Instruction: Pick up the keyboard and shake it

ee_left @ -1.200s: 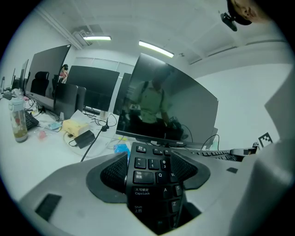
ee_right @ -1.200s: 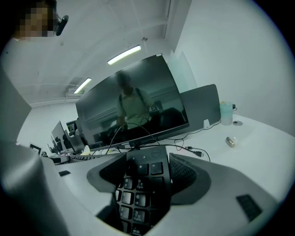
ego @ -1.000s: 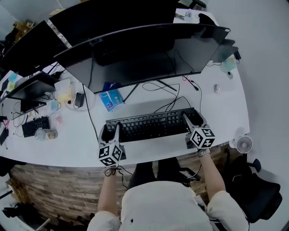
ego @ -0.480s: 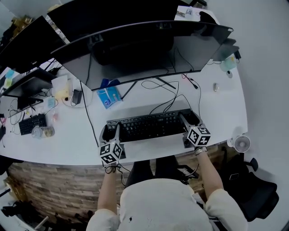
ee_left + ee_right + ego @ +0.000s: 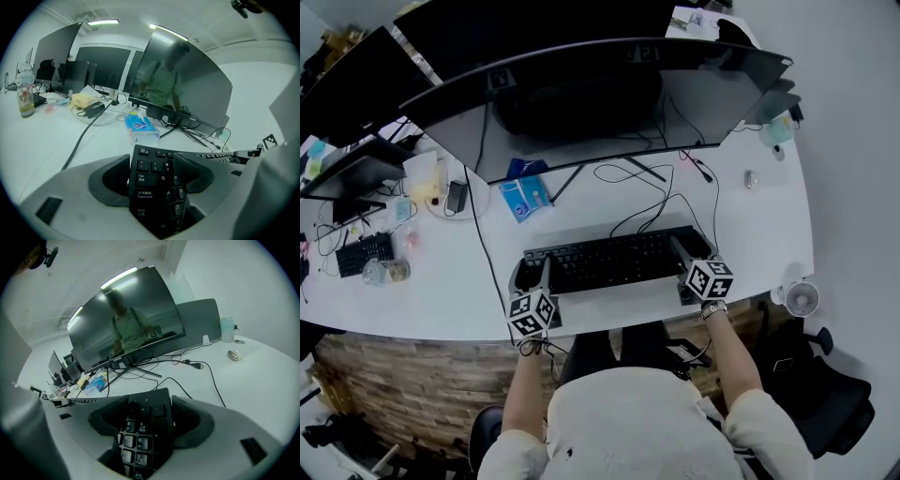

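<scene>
Black kbd [image 5: 609, 260] in L-claw [image 5: 152, 161], R-claw [image 5: 150, 400]

Keyboard [image 5: 609, 261] looked matt black plastic, its keys smooth. Left gripper [image 5: 157, 183] and right gripper [image 5: 150, 427] showed matt grey plastic. Desk [image 5: 750, 234] was smooth and white. Monitor [image 5: 609, 103] screen was glossy, mirror-like. Panel [image 5: 403, 384] beneath was rough wood planks.

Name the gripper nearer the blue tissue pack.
Left. The left gripper, shut on the keyboard at its left end, sits in front of the blue tissue pack; the right gripper grips the opposite end, farther right.
</scene>
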The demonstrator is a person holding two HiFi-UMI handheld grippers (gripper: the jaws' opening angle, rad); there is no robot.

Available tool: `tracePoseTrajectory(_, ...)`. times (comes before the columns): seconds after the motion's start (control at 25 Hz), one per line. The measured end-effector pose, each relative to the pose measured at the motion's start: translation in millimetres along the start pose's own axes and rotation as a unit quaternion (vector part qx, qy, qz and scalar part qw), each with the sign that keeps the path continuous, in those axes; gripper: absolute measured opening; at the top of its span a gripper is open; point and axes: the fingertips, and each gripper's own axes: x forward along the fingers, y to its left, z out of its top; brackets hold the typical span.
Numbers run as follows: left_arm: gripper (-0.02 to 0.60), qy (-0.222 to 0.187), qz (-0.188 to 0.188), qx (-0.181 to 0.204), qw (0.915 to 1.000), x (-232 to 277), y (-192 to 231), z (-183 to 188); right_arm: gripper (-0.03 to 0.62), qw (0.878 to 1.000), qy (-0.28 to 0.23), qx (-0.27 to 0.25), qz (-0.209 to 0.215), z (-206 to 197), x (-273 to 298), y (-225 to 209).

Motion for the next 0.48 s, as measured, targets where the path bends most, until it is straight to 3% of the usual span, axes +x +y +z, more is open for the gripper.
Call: tracePoseTrajectory(0.48, 0.281, 0.018, 0.002, -0.006, 0.9998, 10.4, 4.9, -17.6, 0.276, 1.0, 0.002, -0.006, -0.005, -12.3, 8.8, -6.9)
